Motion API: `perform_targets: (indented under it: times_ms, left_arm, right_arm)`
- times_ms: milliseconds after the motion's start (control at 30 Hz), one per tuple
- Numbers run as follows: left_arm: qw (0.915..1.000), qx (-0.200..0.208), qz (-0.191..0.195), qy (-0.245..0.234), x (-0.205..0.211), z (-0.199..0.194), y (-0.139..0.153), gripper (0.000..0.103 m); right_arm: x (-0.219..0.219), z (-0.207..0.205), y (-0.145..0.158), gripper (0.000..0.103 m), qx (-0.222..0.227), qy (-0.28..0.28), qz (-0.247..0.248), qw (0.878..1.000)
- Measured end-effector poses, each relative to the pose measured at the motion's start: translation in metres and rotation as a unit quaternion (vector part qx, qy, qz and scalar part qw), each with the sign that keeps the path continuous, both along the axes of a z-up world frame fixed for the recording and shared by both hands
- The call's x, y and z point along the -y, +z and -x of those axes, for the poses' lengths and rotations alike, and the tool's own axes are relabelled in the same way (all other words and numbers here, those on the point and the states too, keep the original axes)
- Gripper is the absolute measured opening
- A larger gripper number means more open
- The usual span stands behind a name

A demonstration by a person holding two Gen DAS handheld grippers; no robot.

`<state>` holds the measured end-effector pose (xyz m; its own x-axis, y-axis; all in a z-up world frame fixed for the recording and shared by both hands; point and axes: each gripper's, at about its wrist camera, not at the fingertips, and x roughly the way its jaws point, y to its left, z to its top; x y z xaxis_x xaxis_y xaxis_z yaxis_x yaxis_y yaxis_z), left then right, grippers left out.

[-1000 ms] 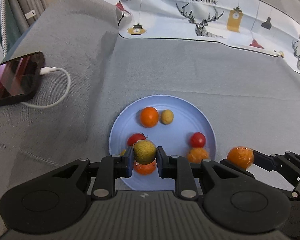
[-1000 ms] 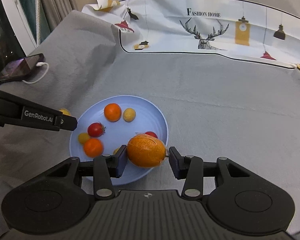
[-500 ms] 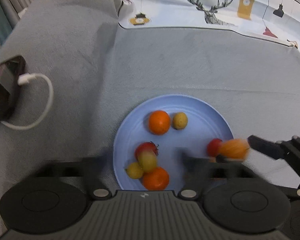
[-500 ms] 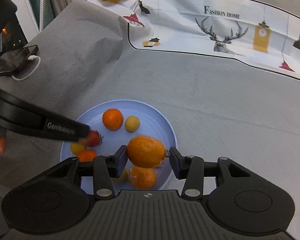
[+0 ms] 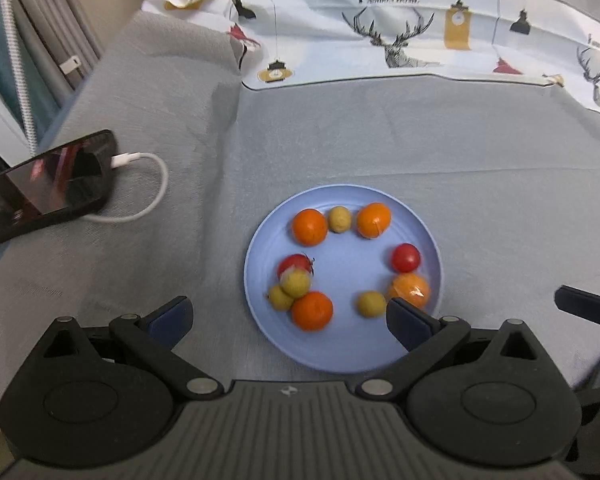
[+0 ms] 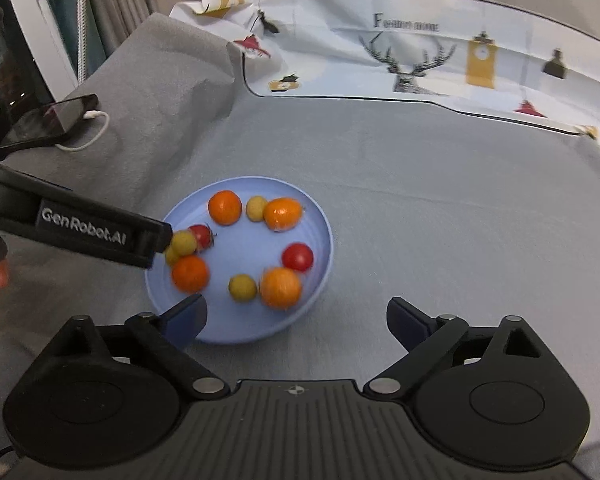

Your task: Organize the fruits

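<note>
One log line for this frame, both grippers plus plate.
left gripper: open, empty | right gripper: open, empty | plate: holds fruits | phone: charging, left

Two wrist fisheyes, looking forward and down
Both view the round light-blue plastic plate [image 5: 342,354] [image 6: 240,330] from close above, the right from further right.

Orange, red, yellow fruits [image 5: 309,226]; blue plate [image 5: 340,354].

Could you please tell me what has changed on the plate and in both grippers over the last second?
Both grippers let go: the left gripper dropped its yellow-green fruit beside the tomato, and the right gripper left its orange at the plate's far side. Phone unchanged.
</note>
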<state>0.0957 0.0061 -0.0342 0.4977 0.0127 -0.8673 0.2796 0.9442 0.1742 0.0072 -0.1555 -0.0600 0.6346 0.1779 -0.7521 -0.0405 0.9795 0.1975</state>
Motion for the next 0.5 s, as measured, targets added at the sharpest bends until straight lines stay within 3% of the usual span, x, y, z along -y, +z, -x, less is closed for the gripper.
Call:
perform_targets:
  times_ms: [267, 500]
  left_arm:
    - [0.9992, 0.037, 0.002, -0.012, -0.007, 0.058, 0.025, 0.103]
    - [0.9988, 0.047, 0.011, 0.009, -0.02, 0.094, 0.031, 0.103]
  right_arm:
    - [-0.002, 0.058, 0.028, 0.102, 0.04, -0.044, 0.014, 0.998]
    - [-0.012, 0.096, 0.039, 0.102, 0.065, -0.053, 0.026, 0.996]
